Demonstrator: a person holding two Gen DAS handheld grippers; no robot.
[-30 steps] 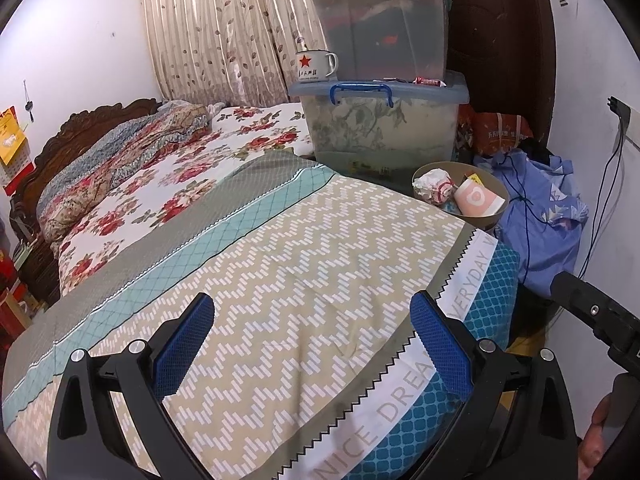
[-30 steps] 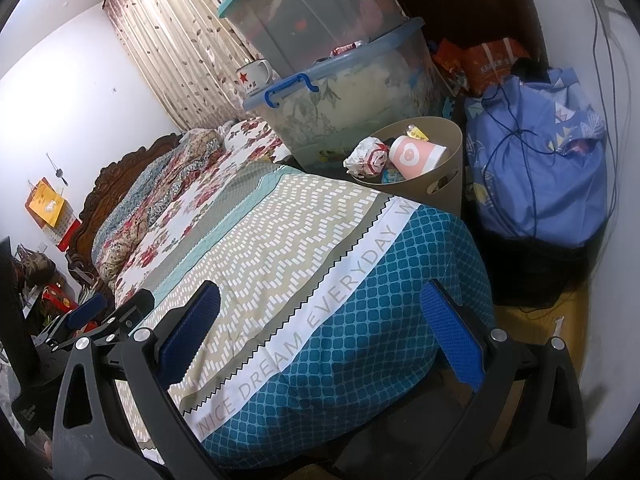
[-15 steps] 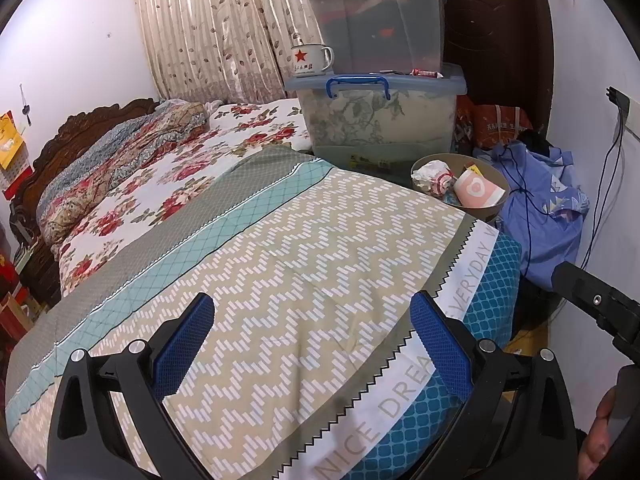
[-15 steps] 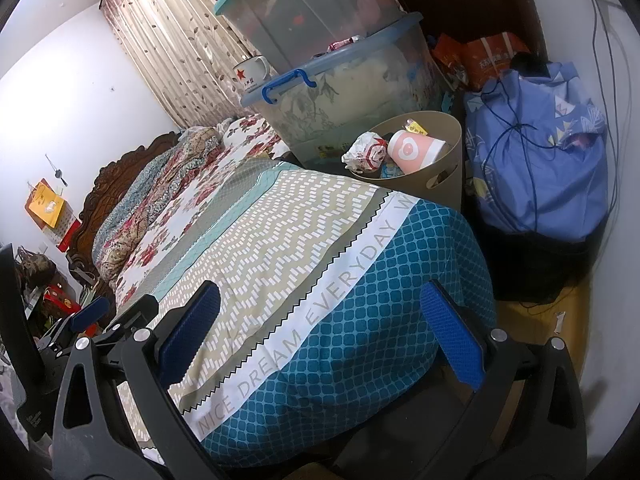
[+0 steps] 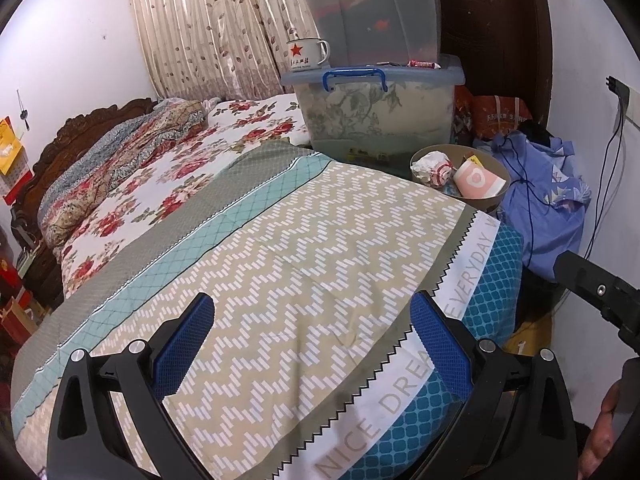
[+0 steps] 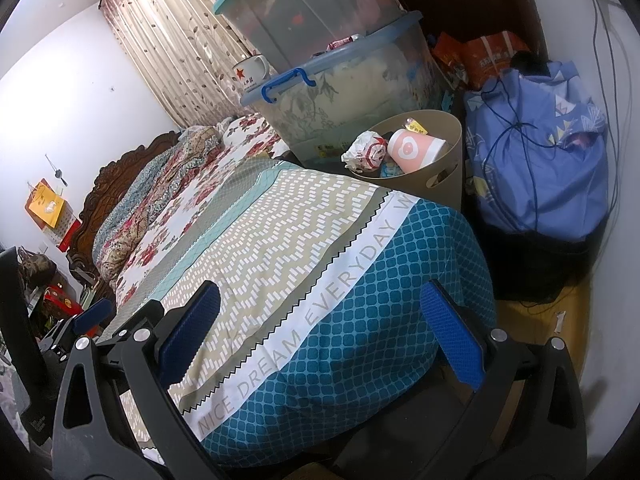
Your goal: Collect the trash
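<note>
- Trash is seen in a tan bin (image 5: 498, 196) (image 6: 450, 140) beside the far corner of the bed (image 5: 312, 248) (image 6: 280, 240).
- A crumpled wrapper (image 5: 430, 168) (image 6: 366, 152) and a pink cup (image 5: 476, 180) (image 6: 414, 148) are seen lying side by side at the top of the bin.
- The left gripper (image 5: 312, 320) is held above the bed cover with its blue fingers (image 5: 182, 344) spread wide; nothing is held between them.
- The right gripper (image 6: 320, 312) is held over the corner of the bed, with fingers (image 6: 450, 336) likewise wide apart and empty.
- Two stacked storage boxes (image 5: 376, 96) (image 6: 340, 80) are seen behind the bin, with a mug (image 5: 306, 54) (image 6: 250, 70) on the lower lid.
- A blue cloth bundle (image 5: 548, 200) (image 6: 536, 160) is seen to the right of the bin.
</note>
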